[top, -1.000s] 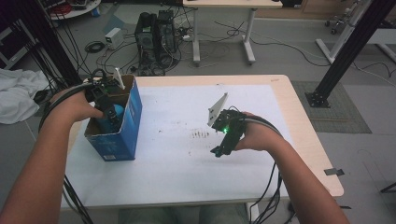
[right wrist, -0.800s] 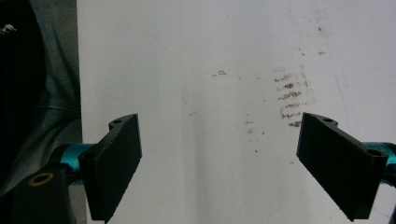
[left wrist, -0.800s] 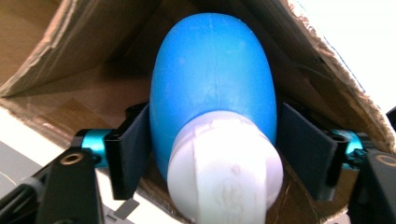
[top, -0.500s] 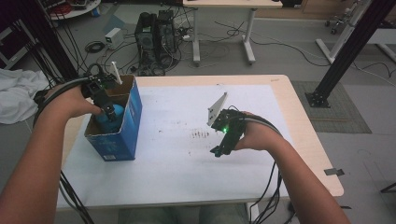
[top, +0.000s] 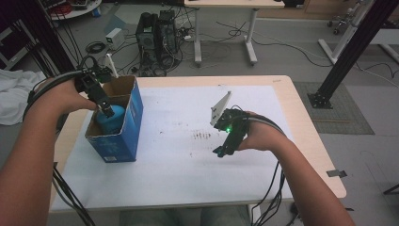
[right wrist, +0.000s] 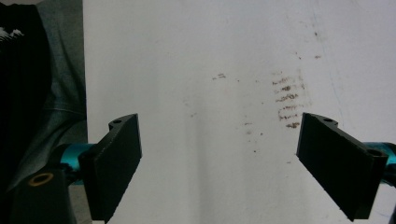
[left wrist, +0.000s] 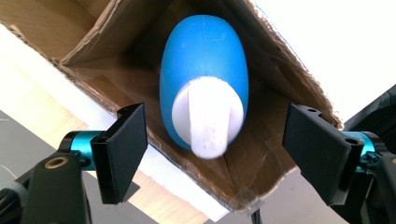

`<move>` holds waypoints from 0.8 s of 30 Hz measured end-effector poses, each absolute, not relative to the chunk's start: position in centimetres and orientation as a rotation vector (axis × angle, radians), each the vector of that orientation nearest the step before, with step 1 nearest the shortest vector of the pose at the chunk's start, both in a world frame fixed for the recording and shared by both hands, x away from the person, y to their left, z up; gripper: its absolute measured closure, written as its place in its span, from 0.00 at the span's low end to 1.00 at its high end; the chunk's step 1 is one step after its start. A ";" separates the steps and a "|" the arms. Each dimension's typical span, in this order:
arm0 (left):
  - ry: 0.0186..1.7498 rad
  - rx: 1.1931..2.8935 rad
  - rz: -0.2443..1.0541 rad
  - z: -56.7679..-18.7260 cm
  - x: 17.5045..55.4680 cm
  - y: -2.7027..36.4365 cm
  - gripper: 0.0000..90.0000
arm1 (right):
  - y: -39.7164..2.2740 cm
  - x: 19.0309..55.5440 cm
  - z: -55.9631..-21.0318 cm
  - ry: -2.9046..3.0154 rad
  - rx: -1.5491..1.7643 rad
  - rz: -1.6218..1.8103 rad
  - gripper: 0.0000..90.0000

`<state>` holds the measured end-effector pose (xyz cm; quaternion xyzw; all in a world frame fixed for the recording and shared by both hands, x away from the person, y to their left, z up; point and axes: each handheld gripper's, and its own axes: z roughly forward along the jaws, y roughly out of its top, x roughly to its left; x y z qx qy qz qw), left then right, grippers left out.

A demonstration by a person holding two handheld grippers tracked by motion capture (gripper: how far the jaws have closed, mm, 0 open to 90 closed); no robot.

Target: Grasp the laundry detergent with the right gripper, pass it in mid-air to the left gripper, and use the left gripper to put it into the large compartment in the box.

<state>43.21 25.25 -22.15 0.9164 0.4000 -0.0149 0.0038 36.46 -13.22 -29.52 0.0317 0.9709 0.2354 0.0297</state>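
L gripper jaws wide apart, pointing down; R gripper jaws wide apart too, held low.

- Nothing readable anywhere, honestly.
- Pale print low on the blue cardboard box side: too small and blurry to make out.
- Brown smudges on the white table sheet: just marks, no letters.
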 end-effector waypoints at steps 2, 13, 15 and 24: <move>1.247 2.872 -0.050 -21.8 43.0 25.1 0.22 | -13.3 36.5 -29.4 2.996 0.099 0.721 0.15; 1.110 2.913 -0.008 -18.9 41.7 23.5 0.15 | -13.6 36.9 -28.1 3.008 0.125 0.648 0.15; 1.104 2.896 0.006 -18.5 41.4 23.1 0.14 | -13.7 36.9 -27.9 3.010 0.127 0.640 0.15; 0.893 3.006 -0.020 -17.3 40.9 20.7 0.09 | -13.8 36.9 -27.1 3.017 0.126 0.590 0.15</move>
